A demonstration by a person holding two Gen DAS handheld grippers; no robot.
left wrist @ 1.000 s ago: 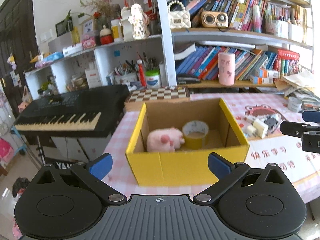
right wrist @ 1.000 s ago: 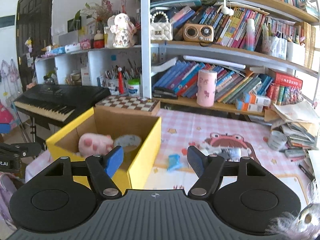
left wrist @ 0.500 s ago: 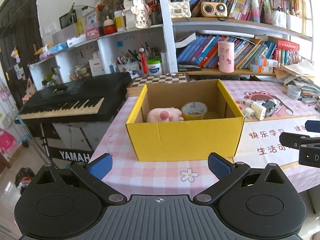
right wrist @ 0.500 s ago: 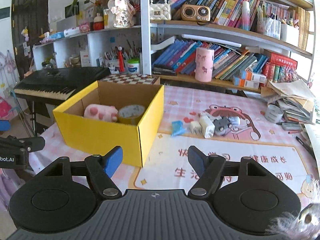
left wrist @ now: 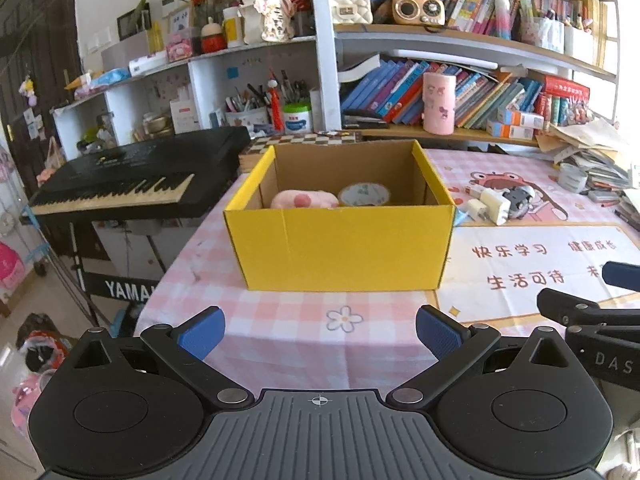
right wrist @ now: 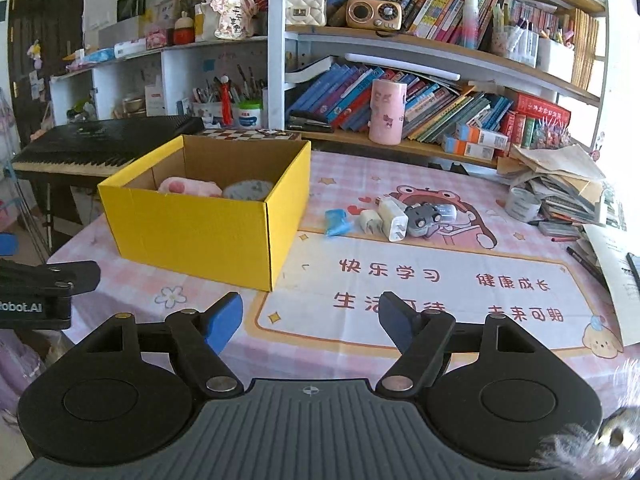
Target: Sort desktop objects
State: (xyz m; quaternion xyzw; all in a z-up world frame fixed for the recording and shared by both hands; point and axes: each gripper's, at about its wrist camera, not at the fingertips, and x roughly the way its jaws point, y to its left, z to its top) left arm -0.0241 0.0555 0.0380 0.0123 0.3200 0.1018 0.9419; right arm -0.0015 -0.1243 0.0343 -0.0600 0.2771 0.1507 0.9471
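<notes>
The desktop objects are being sorted into the yellow box (right wrist: 208,216) near the desk's left edge. A pink plush (right wrist: 188,187) and a tape roll (right wrist: 248,191) are already lying inside. Chargers (right wrist: 390,220) and a blue packet (right wrist: 335,222) at mid-desk are still waiting. Both the left gripper (left wrist: 320,330) and the right gripper (right wrist: 310,316), just widened, are being held released, with nothing between the fingers.

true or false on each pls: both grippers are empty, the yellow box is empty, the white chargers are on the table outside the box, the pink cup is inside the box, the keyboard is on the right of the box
Both grippers empty: true. The left gripper and right gripper stand open with nothing between the fingers.
Yellow box empty: false. It holds a pink plush and a tape roll.
White chargers outside the box: true, on the table.
Pink cup inside the box: false. It stands on the shelf.
Keyboard right of the box: false. It is to the left.
</notes>
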